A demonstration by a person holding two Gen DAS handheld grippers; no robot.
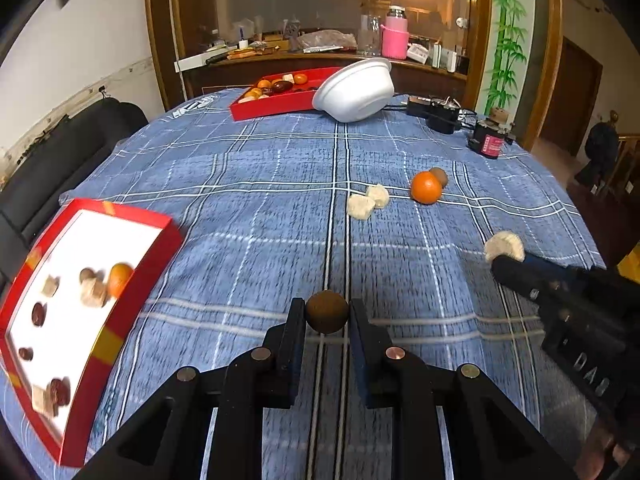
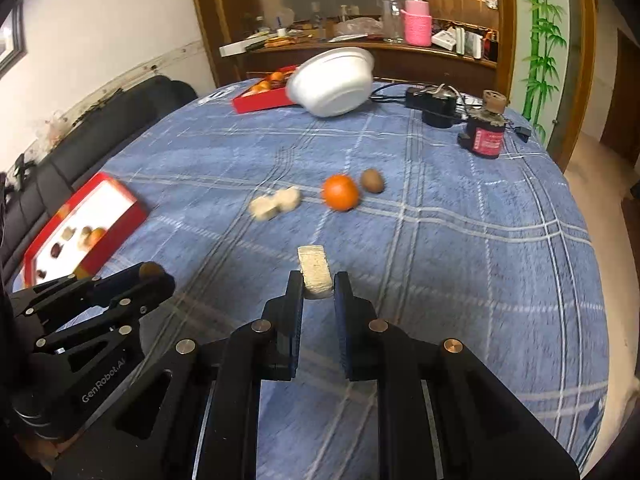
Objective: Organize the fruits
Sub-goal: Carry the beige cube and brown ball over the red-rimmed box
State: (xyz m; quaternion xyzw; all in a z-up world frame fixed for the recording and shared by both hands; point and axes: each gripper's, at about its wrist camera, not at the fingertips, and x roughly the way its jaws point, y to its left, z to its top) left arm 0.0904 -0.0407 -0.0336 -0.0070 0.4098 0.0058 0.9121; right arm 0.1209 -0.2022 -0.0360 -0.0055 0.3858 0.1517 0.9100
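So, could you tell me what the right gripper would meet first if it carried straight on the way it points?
Probably the blue plaid tablecloth; beyond the beige block in the right gripper, nothing intervenes, though depth is unclear.

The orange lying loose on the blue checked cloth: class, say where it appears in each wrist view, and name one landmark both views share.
Left wrist: the orange lies right of centre, beside a brown fruit.
Right wrist: it sits near centre.
Shared landmark: the tipped white bowl.
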